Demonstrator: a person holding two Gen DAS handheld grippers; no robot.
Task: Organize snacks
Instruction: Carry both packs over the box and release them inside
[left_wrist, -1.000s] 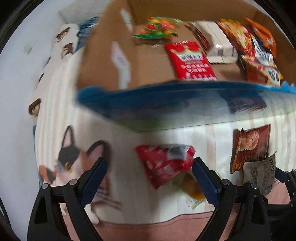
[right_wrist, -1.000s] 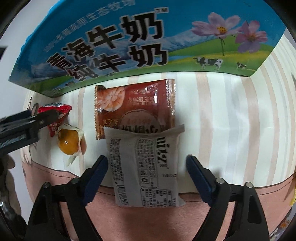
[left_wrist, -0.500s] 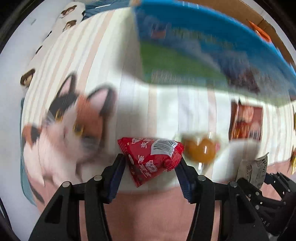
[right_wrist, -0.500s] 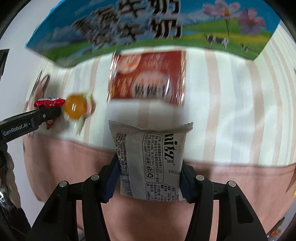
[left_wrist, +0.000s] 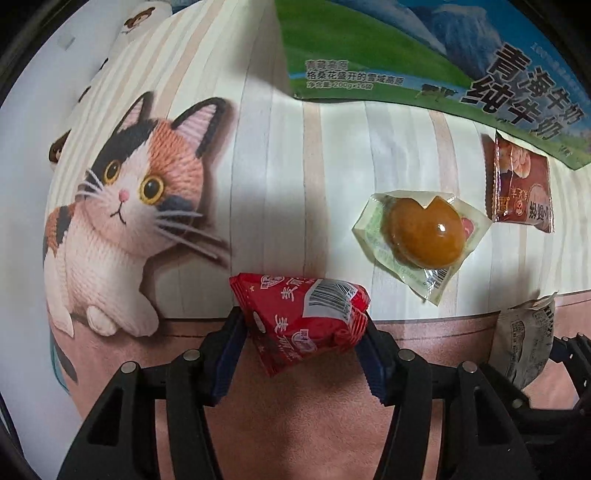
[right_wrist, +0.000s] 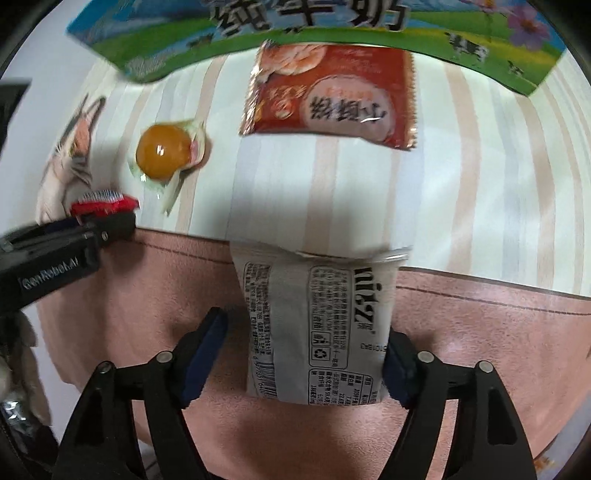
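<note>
My left gripper (left_wrist: 301, 338) is shut on a red snack packet (left_wrist: 301, 325) and holds it above the cloth. My right gripper (right_wrist: 306, 343) is shut on a grey-white snack packet (right_wrist: 314, 328), also lifted; that packet shows at the right edge of the left wrist view (left_wrist: 524, 339). On the cloth lie a clear-wrapped orange egg snack (left_wrist: 424, 236) (right_wrist: 162, 151) and a red-brown shrimp snack packet (left_wrist: 521, 188) (right_wrist: 332, 96). The milk carton box (left_wrist: 443, 55) (right_wrist: 295, 26) stands behind them.
The striped cloth with a printed calico cat (left_wrist: 125, 206) covers the surface, with a pink band (right_wrist: 480, 332) near me. The left gripper (right_wrist: 66, 236) shows at the left of the right wrist view, holding the red packet.
Both grippers closed on their packets and lifted them back from the box: the left took the red packet, the right the grey-white one. The box interior has left the left view.
</note>
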